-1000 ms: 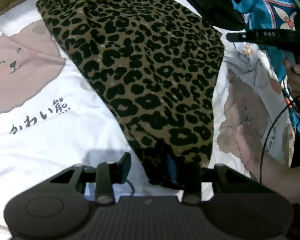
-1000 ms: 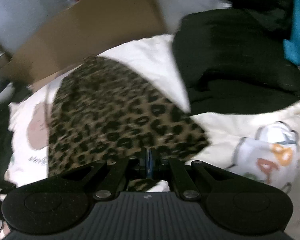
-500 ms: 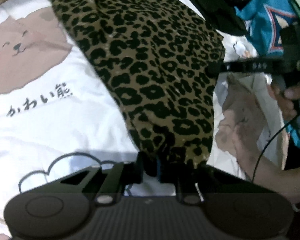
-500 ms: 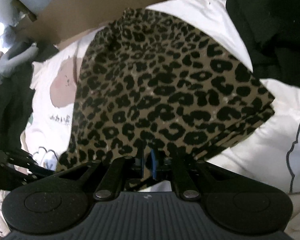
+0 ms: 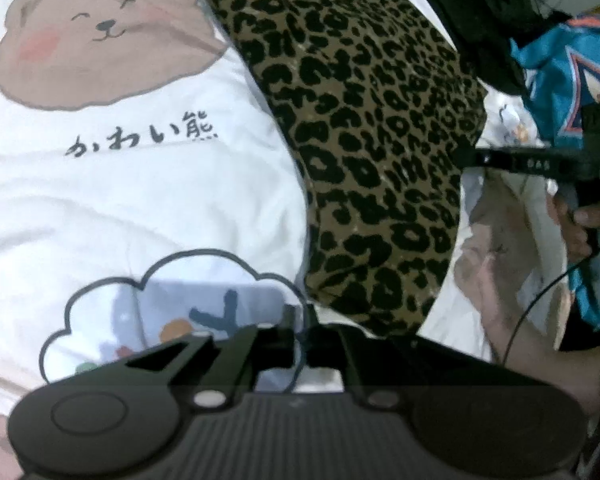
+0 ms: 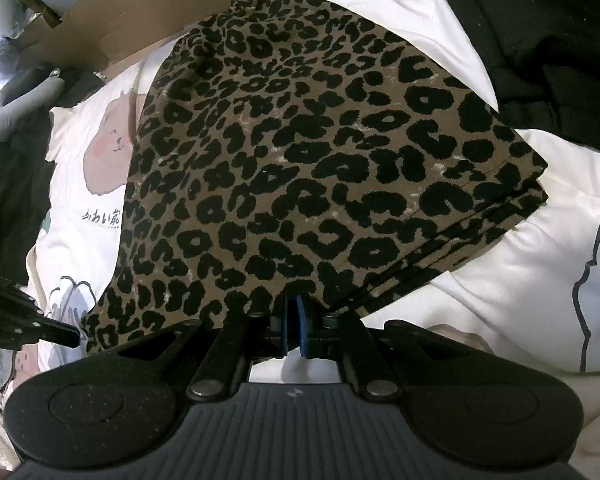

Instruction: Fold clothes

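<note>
- White bedcover (image 5: 148, 184), printed with a bear and a cloud, lay spread under everything.
- Folded leopard-print garment (image 6: 300, 168) rested flat on the bedcover, its layered edges stacked at the right in the right wrist view; black clothing (image 6: 540, 32) lay just beyond it.
- Blue patterned cloth (image 5: 560, 80) sat at the far right of the left wrist view.
- Right tongs (image 6: 294, 330) were opening, blue pads at the garment's near hem with a sliver of gap.
- Left tongs (image 5: 300, 336) were opening, released, beside the garment's near corner.
</note>
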